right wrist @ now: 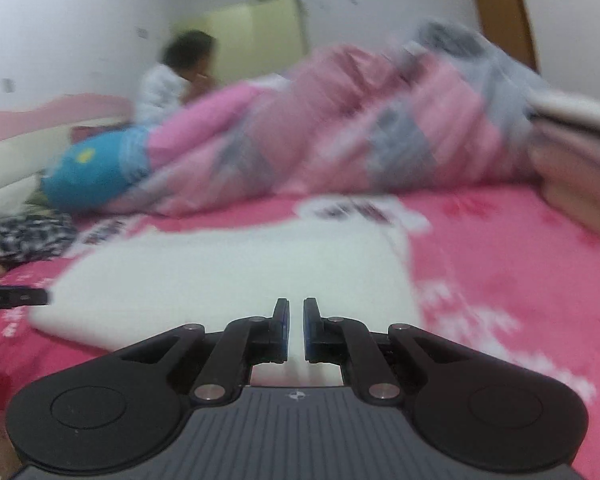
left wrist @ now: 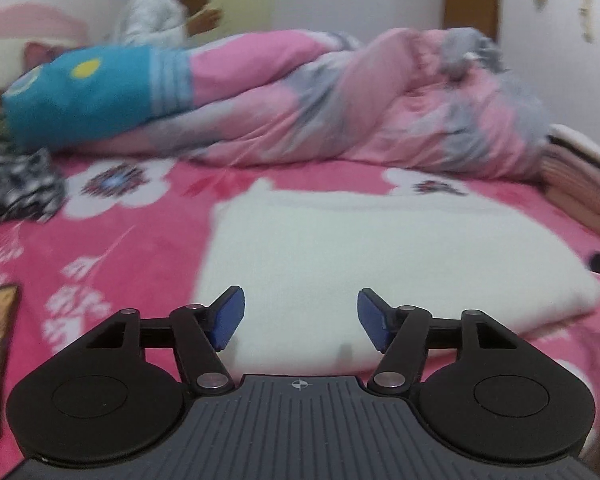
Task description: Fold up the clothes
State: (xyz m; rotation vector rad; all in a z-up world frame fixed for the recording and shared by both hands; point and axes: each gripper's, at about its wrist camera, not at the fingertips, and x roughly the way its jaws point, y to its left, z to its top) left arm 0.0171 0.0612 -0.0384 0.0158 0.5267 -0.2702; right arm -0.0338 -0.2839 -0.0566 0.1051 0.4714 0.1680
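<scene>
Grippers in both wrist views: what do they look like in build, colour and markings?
Both match. The left gripper and right gripper have black linkage arms with silver pivot pins, two round black discs at the base, a ribbed grey centre plate with a small crosshair mark, and blue pads on the fingers. No cables, hands or sleeves show.

Bed with pink floral blanket point(left wrist: 140, 240), folded white garment point(left wrist: 380, 248) lying flat, pink-grey quilt point(left wrist: 340, 112) heaped behind, black-and-white patterned cloth point(left wrist: 16, 188) at left edge

A plain white garment point(left wrist: 380, 256) lies on a hot-pink bedspread point(left wrist: 112, 256) patterned with white flowers.
</scene>
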